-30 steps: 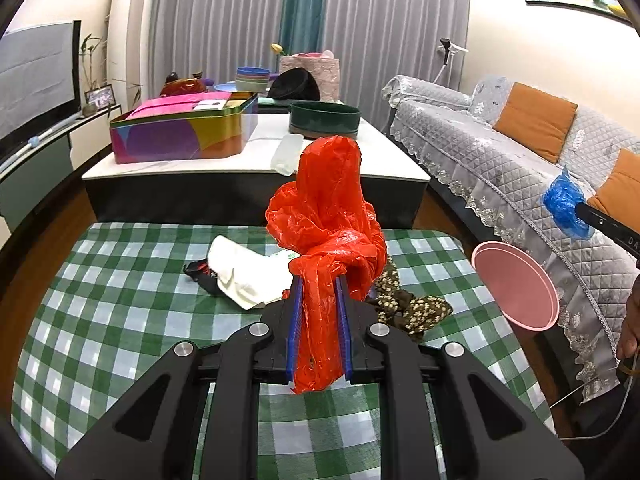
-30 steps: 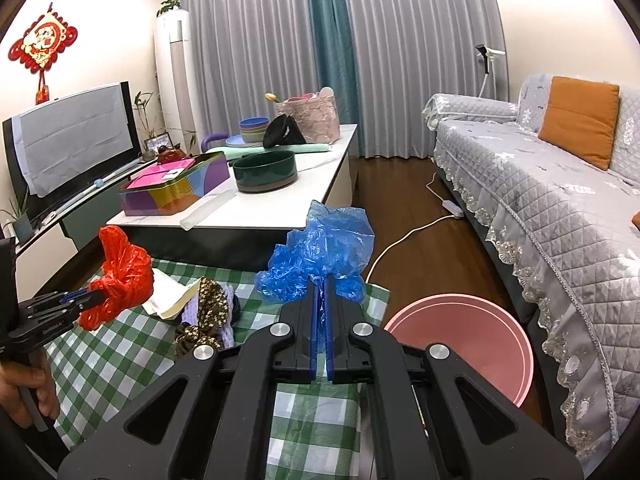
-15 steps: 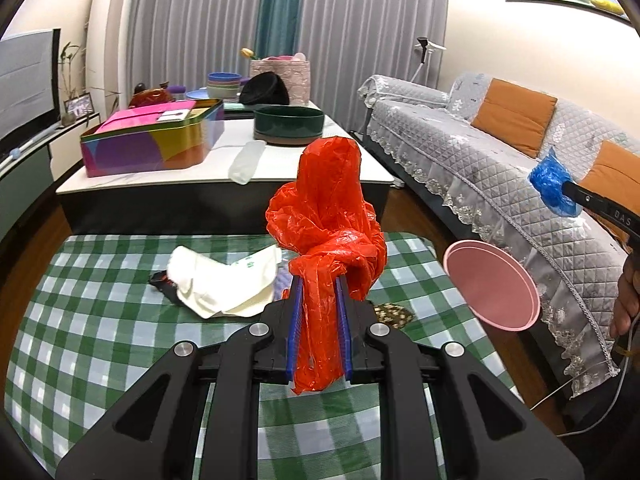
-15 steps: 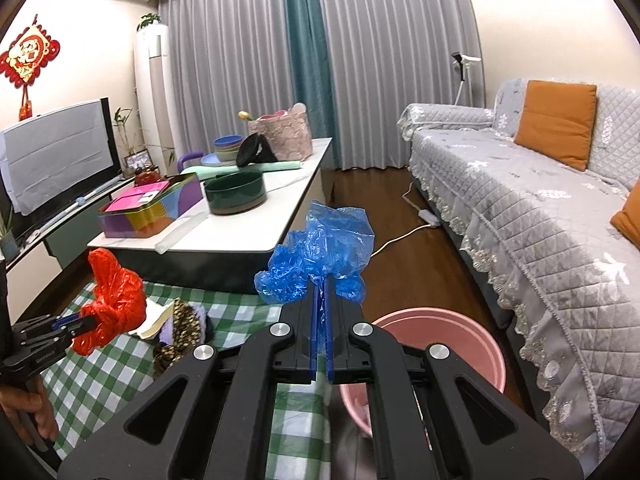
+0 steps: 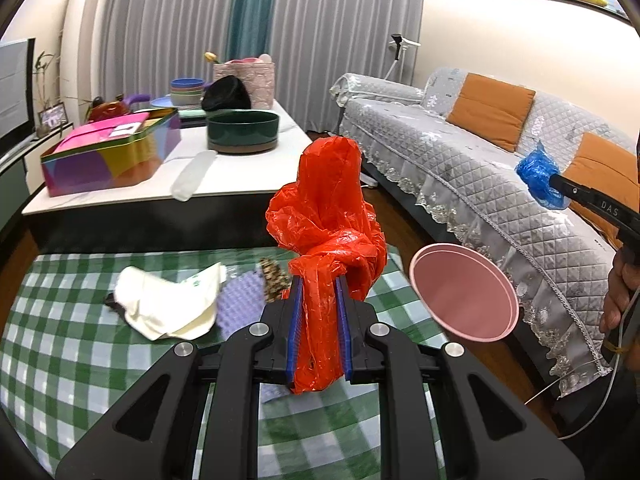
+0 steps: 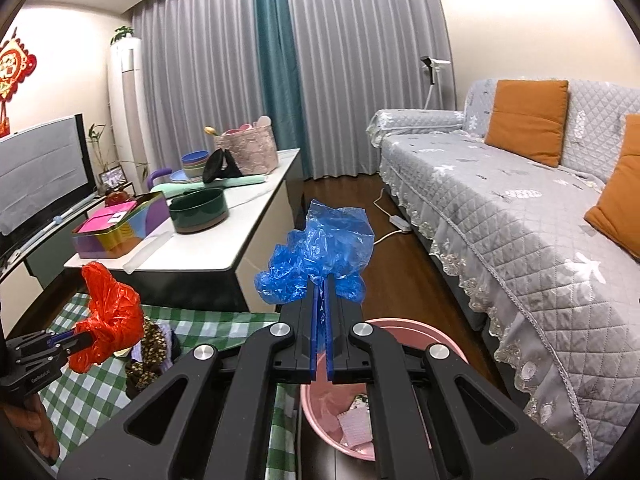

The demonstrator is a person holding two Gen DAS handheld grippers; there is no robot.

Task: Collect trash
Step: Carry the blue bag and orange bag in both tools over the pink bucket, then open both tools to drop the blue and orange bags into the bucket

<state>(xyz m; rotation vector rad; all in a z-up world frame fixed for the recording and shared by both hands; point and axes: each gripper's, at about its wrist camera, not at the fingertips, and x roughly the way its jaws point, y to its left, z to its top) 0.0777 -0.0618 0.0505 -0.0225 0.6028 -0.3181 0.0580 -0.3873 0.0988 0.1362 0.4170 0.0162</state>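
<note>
My left gripper is shut on a crumpled red plastic bag and holds it above the green checked table; the bag also shows in the right wrist view. My right gripper is shut on a crumpled blue plastic bag, held above the pink bin, which has scraps inside. In the left wrist view the bin stands off the table's right edge, with the blue bag above and to its right.
On the checked table lie a white crumpled wrapper, a purple foam sheet and a patterned brown scrap. A white coffee table with a colourful tin and a green bowl stands behind. A grey sofa runs along the right.
Both grippers have moved right, toward the sofa side, still holding their bags. The right gripper with the blue bag now sits over the pink bin, whose inside has come into view.
</note>
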